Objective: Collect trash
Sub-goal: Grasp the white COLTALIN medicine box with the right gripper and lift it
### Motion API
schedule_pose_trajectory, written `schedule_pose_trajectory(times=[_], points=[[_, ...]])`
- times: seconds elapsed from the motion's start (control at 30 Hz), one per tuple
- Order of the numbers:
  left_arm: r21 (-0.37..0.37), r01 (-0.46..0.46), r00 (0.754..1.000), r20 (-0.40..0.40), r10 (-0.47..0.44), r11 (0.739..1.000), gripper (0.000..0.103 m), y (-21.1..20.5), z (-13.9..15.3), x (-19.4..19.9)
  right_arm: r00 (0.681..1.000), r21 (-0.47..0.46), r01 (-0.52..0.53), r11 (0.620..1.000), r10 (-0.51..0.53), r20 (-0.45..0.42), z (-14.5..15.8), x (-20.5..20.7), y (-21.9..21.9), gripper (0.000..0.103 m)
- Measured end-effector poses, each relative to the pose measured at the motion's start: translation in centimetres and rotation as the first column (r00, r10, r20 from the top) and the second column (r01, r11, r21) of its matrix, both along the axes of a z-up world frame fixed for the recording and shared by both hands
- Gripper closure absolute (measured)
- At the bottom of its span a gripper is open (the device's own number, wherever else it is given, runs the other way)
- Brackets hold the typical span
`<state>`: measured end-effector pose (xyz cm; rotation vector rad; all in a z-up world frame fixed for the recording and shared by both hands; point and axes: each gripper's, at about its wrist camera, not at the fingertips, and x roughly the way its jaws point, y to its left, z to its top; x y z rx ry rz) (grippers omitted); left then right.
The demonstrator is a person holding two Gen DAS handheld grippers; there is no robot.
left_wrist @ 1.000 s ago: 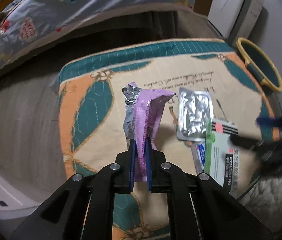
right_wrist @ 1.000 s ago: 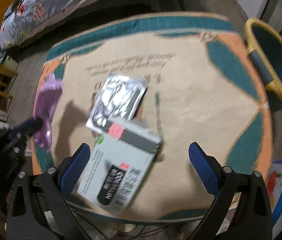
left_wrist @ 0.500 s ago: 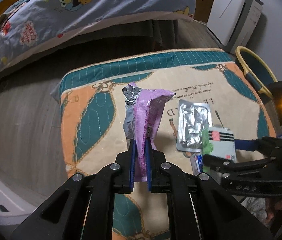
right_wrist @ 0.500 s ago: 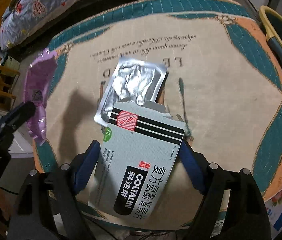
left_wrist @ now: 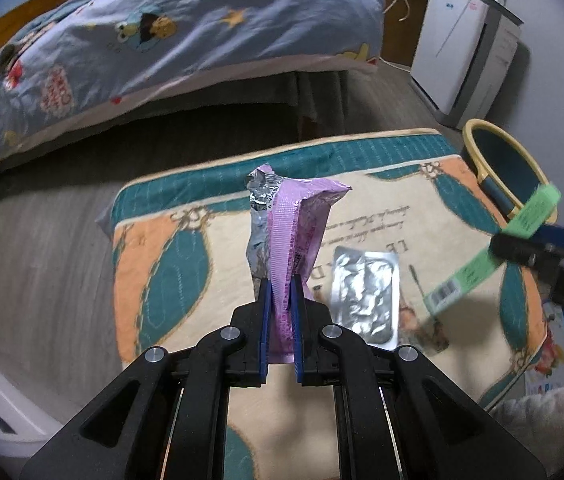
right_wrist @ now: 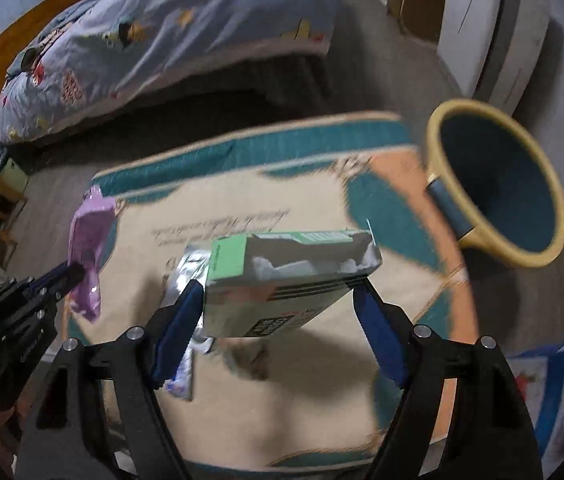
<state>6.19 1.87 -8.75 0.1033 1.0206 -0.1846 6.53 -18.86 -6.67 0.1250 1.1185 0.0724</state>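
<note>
both grippers are loaded: the left gripper (left_wrist: 280, 300) is pinched on an upright purple wrapper (left_wrist: 293, 224), and the right gripper (right_wrist: 278, 304) clamps an open medicine box (right_wrist: 282, 276) by its sides, both held above the rug (left_wrist: 162, 264). one foil blister pack (left_wrist: 365, 292) lies flat on the rug just right of the wrapper, under the box. a yellow-rimmed bin (right_wrist: 497, 184) stands off the rug's far right corner, with the bed (left_wrist: 162, 40) beyond the rug and a white appliance (left_wrist: 461, 48) past the bin.

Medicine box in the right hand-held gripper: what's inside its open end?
The medicine box is clamped in the right hand-held gripper, its open end toward the camera. Crumpled white material, apparently paper, fills the opening; anything deeper is hidden by it and the box walls.
</note>
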Motion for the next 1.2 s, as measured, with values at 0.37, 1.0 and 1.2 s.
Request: schedule_pose_trajectory(times=[0.37,1.0,1.2], points=[[0.031,0.051,0.999,0.004,-0.051,0.998,0.093,-3.8,-0.2,0.5,1.000,0.041,0.012,0.999,-0.011,-0.020,-0.7,1.4,-3.3,0.074],[-0.019,0.046,0.999,0.010,-0.046,0.999,0.093,-5.8,-0.1,3.6,0.990,0.096,0.045,0.994,-0.031,-0.138,-6.8,9.2,-9.8,0.024],[-0.020,0.074,0.997,-0.003,-0.074,0.997,0.093,-7.3,-0.5,4.7,0.978,0.014,0.017,1.000,-0.014,-0.207,-10.2,9.8,-8.6,0.020]])
